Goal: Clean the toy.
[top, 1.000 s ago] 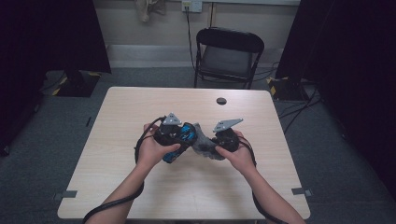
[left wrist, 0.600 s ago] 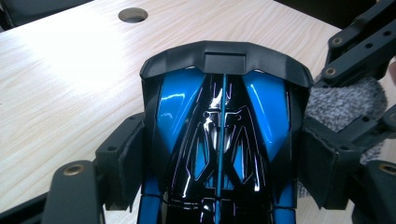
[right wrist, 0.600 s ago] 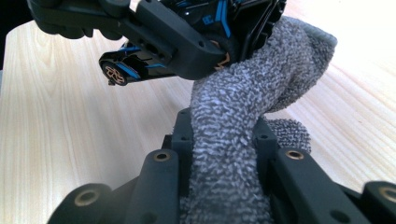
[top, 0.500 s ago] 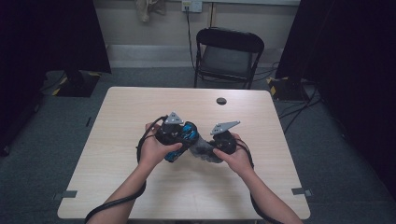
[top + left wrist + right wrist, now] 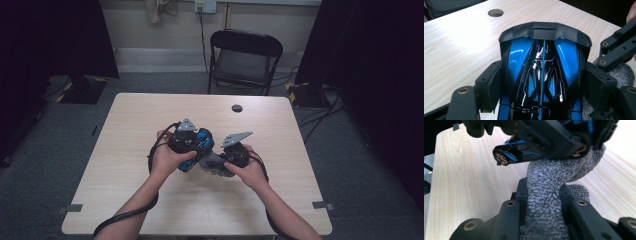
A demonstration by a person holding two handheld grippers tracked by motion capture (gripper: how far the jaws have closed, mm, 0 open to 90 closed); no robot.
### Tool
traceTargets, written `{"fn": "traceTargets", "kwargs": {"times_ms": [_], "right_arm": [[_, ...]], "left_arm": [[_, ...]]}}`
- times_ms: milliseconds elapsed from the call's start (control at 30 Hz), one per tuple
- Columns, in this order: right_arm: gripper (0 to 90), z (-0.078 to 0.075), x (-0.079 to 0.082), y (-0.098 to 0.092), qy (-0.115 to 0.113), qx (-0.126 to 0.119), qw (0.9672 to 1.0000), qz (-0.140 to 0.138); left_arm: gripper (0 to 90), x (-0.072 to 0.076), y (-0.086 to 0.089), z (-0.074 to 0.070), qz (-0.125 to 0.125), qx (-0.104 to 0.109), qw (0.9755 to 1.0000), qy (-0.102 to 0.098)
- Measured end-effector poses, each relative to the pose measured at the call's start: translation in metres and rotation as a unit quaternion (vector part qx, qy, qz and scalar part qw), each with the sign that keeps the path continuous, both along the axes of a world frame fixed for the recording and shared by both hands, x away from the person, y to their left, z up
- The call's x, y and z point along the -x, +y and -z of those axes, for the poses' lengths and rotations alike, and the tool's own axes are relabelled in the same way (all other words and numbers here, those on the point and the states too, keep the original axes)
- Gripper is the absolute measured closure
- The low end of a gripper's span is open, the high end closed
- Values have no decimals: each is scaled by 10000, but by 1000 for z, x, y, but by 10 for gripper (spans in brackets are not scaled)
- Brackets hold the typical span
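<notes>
**Cloth pressed to a toy car held over the table**

Little had shifted since a second earlier: both hands stayed over the middle of the table (image 5: 125, 150), the right one only nudged slightly, and neither grip changed.

The left gripper (image 5: 541, 82) was clamped across the sides of a blue and black toy car (image 5: 541, 67), its pads pressing the body from both flanks. Its long axis ran straight out along the jaws, toward the round hole in the table (image 5: 495, 12).

The right gripper (image 5: 542, 202) was closed on a grey towelling cloth (image 5: 544, 195), which rose from its jaws and folded up against the car's underside near a wheel (image 5: 502, 158).

From above, the cloth (image 5: 212, 162) lay between the two grippers, just right of the car (image 5: 200, 142), so the right hand was the nearer one. Wiping would likely run along the car's length.
</notes>
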State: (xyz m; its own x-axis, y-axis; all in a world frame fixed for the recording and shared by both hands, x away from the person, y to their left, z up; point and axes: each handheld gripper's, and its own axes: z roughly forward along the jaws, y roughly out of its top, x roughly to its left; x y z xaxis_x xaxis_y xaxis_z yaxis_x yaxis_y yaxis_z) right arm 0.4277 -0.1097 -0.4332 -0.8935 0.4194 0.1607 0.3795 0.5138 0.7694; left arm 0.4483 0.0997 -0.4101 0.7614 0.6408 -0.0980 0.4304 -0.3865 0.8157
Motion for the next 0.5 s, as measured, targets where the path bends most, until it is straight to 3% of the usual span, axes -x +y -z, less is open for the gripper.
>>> {"fn": "traceTargets", "kwargs": {"times_ms": [500], "right_arm": [[707,10,9,14,73,35,9998,-184]], "left_arm": [[253,-3,-4,1,0,-37,10000,0]]}}
